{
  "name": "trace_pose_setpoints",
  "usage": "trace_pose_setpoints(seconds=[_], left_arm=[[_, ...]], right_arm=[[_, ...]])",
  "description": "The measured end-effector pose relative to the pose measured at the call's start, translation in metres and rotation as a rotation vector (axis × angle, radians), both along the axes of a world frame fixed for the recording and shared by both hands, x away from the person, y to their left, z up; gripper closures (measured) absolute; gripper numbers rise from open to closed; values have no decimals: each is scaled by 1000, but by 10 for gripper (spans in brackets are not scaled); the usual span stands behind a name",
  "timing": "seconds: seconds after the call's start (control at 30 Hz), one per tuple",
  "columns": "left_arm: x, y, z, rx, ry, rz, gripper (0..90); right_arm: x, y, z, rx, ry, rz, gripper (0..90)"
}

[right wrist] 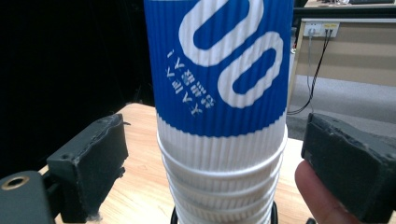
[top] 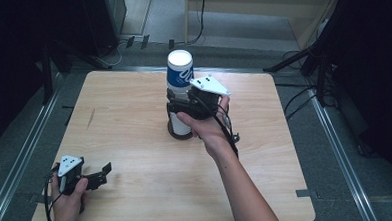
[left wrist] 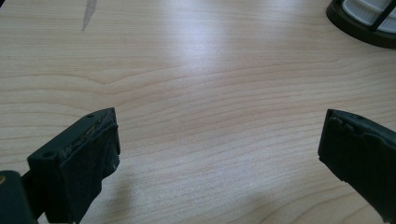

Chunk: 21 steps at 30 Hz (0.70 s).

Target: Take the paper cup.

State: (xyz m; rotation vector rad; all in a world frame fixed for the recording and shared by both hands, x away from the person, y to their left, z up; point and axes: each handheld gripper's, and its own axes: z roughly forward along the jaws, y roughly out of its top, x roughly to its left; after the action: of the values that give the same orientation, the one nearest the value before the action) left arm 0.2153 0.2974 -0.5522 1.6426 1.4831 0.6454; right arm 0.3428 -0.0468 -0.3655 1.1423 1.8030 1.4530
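Note:
A tall stack of ribbed paper cups (top: 180, 71), the top one blue with white lettering, stands upside down in a black wire holder (top: 177, 133) at the middle of the wooden table (top: 124, 118). My right gripper (top: 181, 108) straddles the stack partway down. In the right gripper view the cup stack (right wrist: 219, 93) stands between the pads (right wrist: 93, 158) with a gap on each side, so the right gripper (right wrist: 215, 163) is open. My left gripper (top: 102, 174) rests at the front left corner, open over bare wood (left wrist: 219, 140). The holder's rim (left wrist: 359, 23) is at the top right of the left gripper view.
Dark stand legs (top: 292, 61) and cables (top: 298, 98) lie on the floor around the table's far and right sides. Metal rails (top: 335, 134) run along both sides. A dark scratch (top: 91, 118) marks the wood at the left.

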Motion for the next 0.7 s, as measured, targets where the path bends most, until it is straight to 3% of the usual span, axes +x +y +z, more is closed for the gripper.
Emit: trace_pose_setpoints(seconds=[0.7], left_arm=[[0, 0, 0, 0, 2, -5, 0]], right_arm=[[23, 13, 3, -4, -19, -33, 113]])
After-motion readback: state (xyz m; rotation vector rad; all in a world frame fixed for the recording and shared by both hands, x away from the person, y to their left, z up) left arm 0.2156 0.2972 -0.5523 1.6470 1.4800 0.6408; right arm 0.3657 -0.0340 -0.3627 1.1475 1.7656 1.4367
